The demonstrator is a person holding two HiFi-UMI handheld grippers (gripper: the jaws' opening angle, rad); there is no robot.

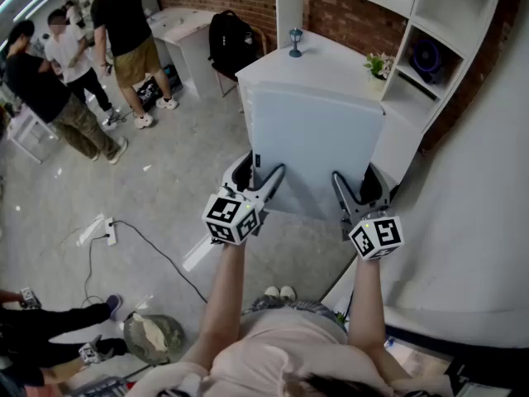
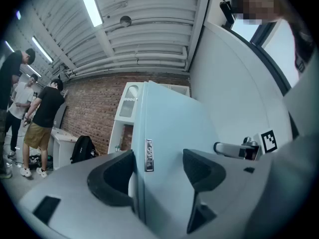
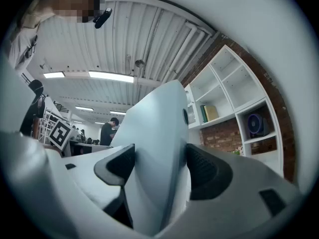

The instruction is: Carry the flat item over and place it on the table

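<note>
1. The left claw [image 2: 159, 167] pinches the panel [image 1: 318, 143] near its left corner, with a pad pressed on each face.
2. The right claw [image 3: 160, 164] pinches the same panel near its right corner, with both pads pressed on it.
3. The panel hangs in the air between the two claws, in front of the person. Its far edge lies toward the white table [image 1: 331, 56].
4. A small goblet [image 1: 295, 42] and a plant [image 1: 378, 63] stand on the table.

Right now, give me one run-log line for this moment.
phase: carry | left gripper: clamped on panel | right gripper: clamped on same panel | panel: in the air, not yet on table
</note>
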